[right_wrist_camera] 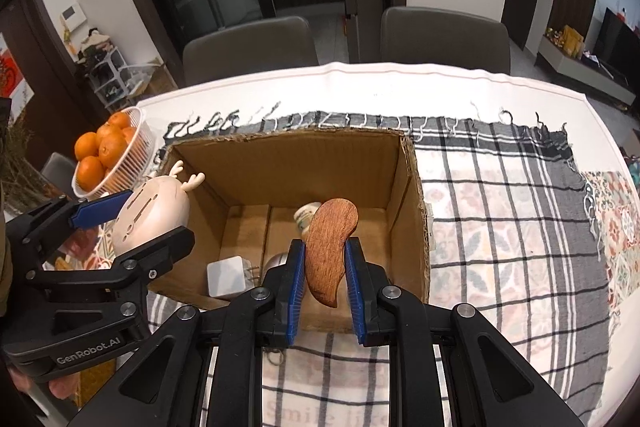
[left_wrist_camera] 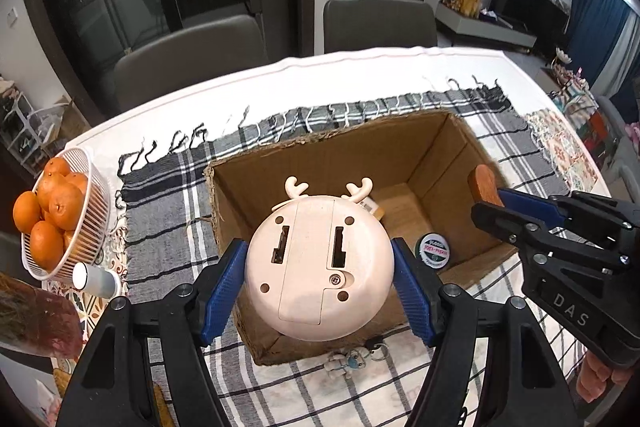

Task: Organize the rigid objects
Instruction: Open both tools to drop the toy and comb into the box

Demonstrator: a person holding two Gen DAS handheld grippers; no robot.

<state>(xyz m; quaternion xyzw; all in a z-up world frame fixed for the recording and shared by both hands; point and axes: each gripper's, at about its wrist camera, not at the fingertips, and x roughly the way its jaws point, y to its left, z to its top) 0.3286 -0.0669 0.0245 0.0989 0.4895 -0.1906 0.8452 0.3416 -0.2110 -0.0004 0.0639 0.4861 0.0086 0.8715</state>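
Note:
An open cardboard box [left_wrist_camera: 440, 155] [right_wrist_camera: 408, 187] stands on the plaid cloth. My left gripper [left_wrist_camera: 320, 283] is shut on a round cream deer-shaped gadget [left_wrist_camera: 320, 267], back side up, held above the box's near left part; it also shows in the right wrist view [right_wrist_camera: 150, 219]. My right gripper [right_wrist_camera: 322, 283] is shut on a curved brown wooden piece [right_wrist_camera: 328, 251], held over the box's near edge; it shows at the box's right wall in the left wrist view [left_wrist_camera: 484, 185]. Inside the box lie a white charger plug [right_wrist_camera: 226, 277], a small round tin [left_wrist_camera: 434, 251] and a small jar [right_wrist_camera: 306, 217].
A white basket of oranges [left_wrist_camera: 86, 203] [right_wrist_camera: 138, 131] stands at the table's left. A white cylinder [left_wrist_camera: 94, 277] lies by it. A small keychain figure [left_wrist_camera: 350, 359] lies on the cloth in front of the box. Two grey chairs [left_wrist_camera: 376, 23] stand beyond the table.

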